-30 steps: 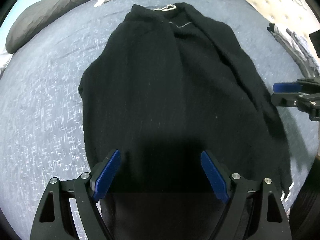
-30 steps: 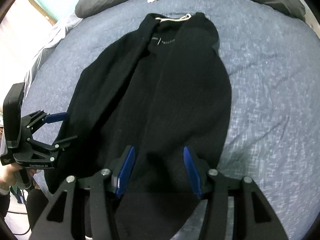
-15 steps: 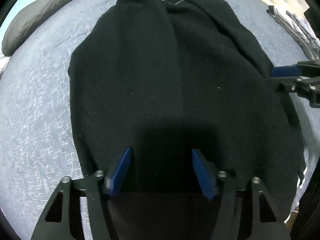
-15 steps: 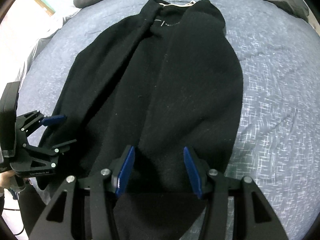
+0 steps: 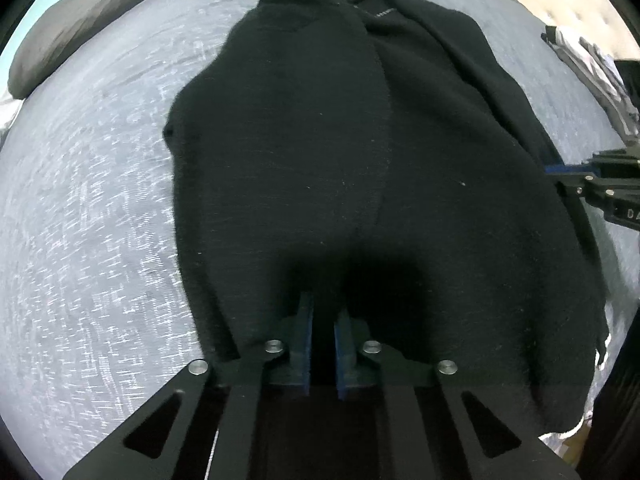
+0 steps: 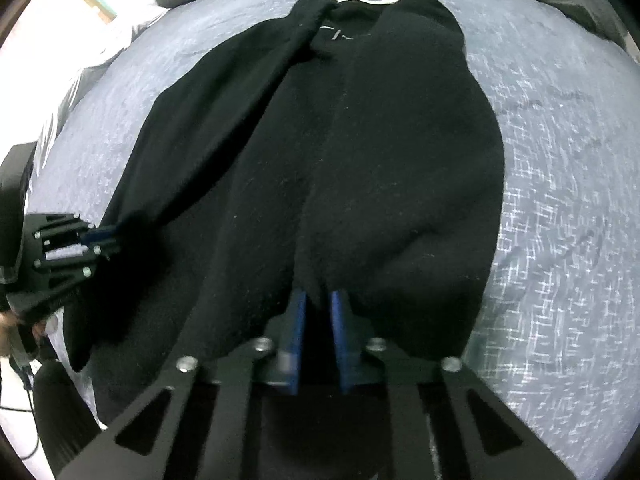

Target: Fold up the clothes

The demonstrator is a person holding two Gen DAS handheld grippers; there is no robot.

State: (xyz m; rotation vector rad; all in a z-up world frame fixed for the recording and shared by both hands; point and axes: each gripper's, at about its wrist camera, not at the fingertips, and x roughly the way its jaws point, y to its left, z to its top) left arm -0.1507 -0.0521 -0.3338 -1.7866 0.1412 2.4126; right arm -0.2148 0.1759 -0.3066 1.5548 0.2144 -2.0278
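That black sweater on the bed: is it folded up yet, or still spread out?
Mostly spread out. The black sweater lies lengthwise on the bed, sides folded inward, collar far; both grippers pinch its near hem.

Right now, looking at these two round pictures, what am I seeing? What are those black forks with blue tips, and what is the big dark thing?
No robot here: a person holds a two-finger gripping tool in each hand, each with a wide-angle camera looking along its fingers. One picture comes from the left tool, the other from the right tool. A black sweater lies flat on a blue-grey bedspread, dark pillows beyond it. Each tool pinches the sweater's near hem; the right one's jaws are closing on it.
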